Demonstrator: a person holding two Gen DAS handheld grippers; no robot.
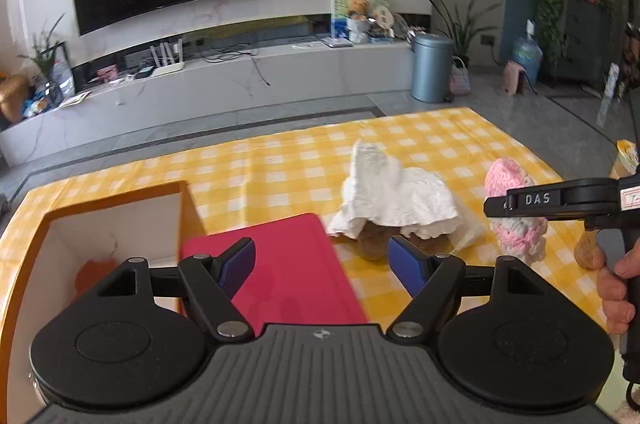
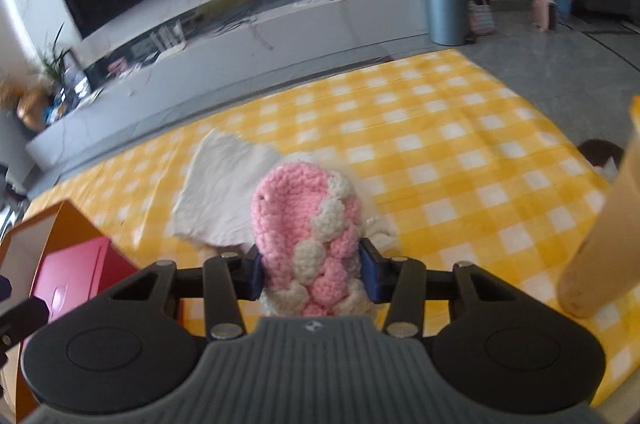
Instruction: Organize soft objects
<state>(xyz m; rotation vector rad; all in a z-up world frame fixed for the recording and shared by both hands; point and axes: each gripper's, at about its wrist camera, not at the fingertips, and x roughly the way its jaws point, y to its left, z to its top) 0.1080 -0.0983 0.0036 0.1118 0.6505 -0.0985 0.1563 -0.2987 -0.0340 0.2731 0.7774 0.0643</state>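
My right gripper (image 2: 314,274) is shut on a pink and white knitted piece (image 2: 308,236) and holds it above the yellow checked tablecloth (image 2: 460,151). The knitted piece also shows in the left wrist view (image 1: 514,212), in the right gripper (image 1: 500,207). My left gripper (image 1: 322,264) is open and empty, over the edge of a red flat piece (image 1: 288,272). A white crumpled cloth (image 1: 394,199) lies on a brown plush toy (image 1: 376,244) just ahead of it. The cloth also shows in the right wrist view (image 2: 224,195).
An open orange box (image 1: 112,216) with white inside stands at the left, next to the red piece. It also shows in the right wrist view (image 2: 52,236). A tan post (image 2: 604,248) stands at the right. Beyond the table are a TV bench (image 1: 240,79) and a grey bin (image 1: 432,67).
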